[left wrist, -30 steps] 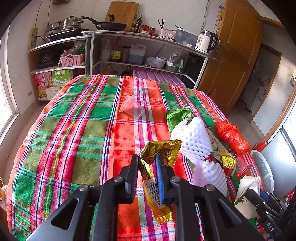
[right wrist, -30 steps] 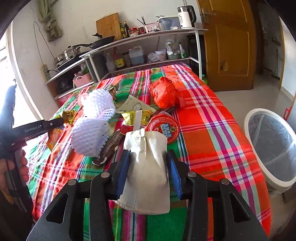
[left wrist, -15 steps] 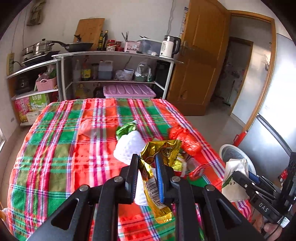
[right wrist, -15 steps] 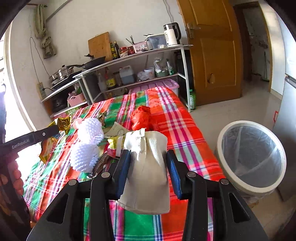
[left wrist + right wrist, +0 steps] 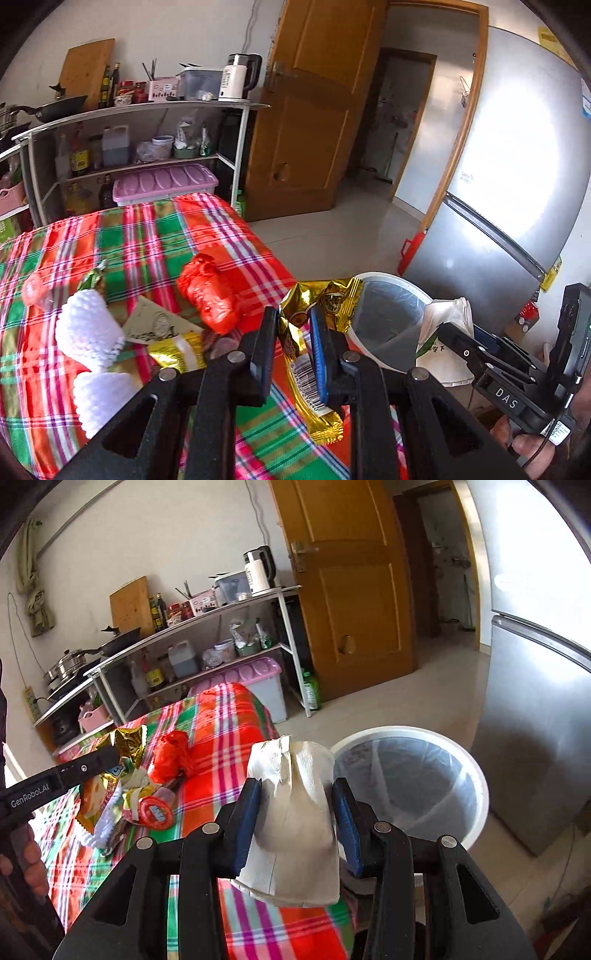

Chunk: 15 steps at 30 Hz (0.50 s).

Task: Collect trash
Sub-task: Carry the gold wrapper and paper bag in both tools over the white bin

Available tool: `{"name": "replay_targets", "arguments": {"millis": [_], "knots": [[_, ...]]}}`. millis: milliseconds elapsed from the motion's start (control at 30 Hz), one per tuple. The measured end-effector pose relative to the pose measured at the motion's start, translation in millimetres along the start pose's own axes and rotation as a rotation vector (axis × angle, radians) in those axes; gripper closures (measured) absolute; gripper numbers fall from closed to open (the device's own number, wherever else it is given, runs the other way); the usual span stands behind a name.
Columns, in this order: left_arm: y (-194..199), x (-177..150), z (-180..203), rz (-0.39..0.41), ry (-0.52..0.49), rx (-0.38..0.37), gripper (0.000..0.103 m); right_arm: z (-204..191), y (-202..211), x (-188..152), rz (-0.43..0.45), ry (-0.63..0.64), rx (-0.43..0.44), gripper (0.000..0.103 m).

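My left gripper (image 5: 291, 332) is shut on a gold snack wrapper (image 5: 317, 302), held above the table's right edge near the white bin (image 5: 391, 321). My right gripper (image 5: 295, 808) is shut on a crumpled white paper carton (image 5: 295, 812), held just left of the bin (image 5: 410, 786), which stands on the floor beside the table. More trash lies on the plaid tablecloth (image 5: 147, 236): a red plastic bag (image 5: 207, 291), white foam nets (image 5: 88, 332), a gold packet (image 5: 177, 350) and a red lid (image 5: 155, 812).
A silver fridge (image 5: 517, 177) stands right of the bin. A wooden door (image 5: 314, 110) and a metal shelf rack (image 5: 147, 140) with bottles and a kettle are behind the table. A purple-lidded box (image 5: 162, 182) sits under the rack.
Both grippers have swung right, away from the table's middle towards the bin, each still holding its piece of trash. The bin now looms closer in both views.
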State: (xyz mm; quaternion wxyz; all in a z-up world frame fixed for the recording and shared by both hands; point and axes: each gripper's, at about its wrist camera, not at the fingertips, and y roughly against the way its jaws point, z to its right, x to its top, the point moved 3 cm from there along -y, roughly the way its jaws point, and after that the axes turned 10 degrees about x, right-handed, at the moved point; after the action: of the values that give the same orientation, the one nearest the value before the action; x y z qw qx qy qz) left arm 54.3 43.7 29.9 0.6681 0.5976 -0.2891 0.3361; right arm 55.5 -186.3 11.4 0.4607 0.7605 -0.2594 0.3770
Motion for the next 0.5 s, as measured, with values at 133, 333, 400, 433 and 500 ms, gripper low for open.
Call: {"name": "replay_targets", "arguments": {"millis": [133, 333, 400, 433, 500], "knots": [[-16, 3, 32, -0.028, -0.02, -0.061, 0.084, 24, 7, 5, 0.007, -0.023, -0.053, 0.061], [-39, 6, 79, -0.082, -0.05, -0.141, 0.084, 63, 9, 12, -0.005, -0.036, -0.129, 0.061], [-47, 6, 92, -0.098, -0.065, -0.15, 0.084, 78, 4, 13, -0.029, -0.044, -0.147, 0.061], [-53, 7, 98, -0.107, -0.072, -0.154, 0.084, 85, 1, 13, -0.035, -0.046, -0.158, 0.061], [-63, 6, 106, -0.132, -0.081, -0.147, 0.084, 97, -5, 13, -0.054, -0.051, -0.175, 0.061]]}}
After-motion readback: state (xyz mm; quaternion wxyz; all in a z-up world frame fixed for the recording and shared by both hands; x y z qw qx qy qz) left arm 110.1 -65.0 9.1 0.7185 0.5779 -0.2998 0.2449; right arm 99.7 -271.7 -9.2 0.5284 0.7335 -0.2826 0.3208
